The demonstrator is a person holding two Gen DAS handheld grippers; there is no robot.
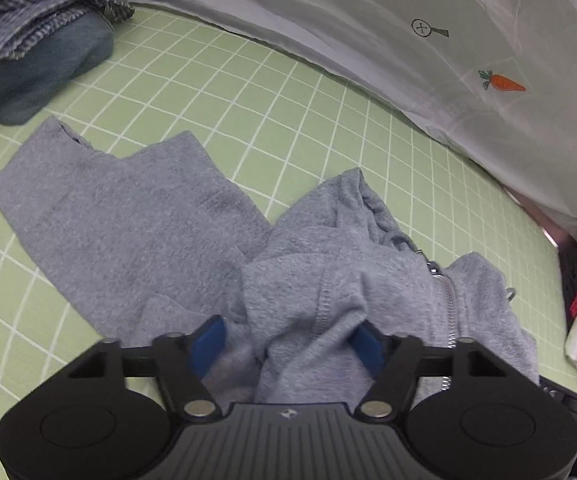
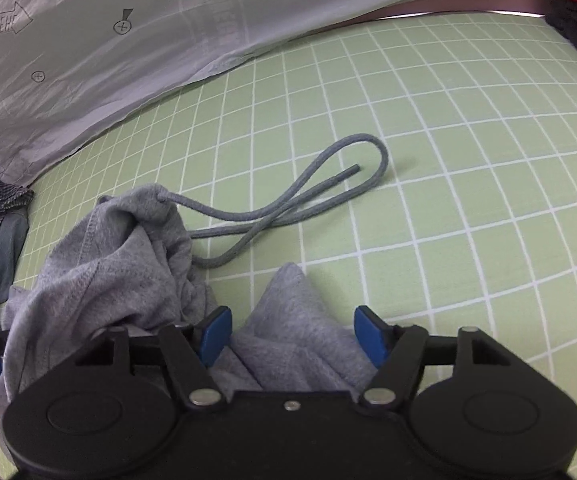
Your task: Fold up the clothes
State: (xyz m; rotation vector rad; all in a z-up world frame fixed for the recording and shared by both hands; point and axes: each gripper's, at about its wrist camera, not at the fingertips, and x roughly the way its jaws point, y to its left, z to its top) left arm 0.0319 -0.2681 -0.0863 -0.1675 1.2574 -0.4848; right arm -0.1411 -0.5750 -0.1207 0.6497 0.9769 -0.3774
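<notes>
Grey hoodie (image 1: 136,220): our left gripper (image 1: 288,340) and right gripper (image 2: 292,336) spread around bunched fabric; loose drawstring (image 2: 288,204) may snag when we fold.

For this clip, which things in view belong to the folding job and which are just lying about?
In the job:
- grey zip-up hooded sweatshirt, crumpled on the green checked bedsheet
- its grey drawstring cord
- left gripper, open around fabric
- right gripper, open around fabric

Lying about:
- blue checked shirt on a dark blue garment
- white carrot-print cloth
</notes>
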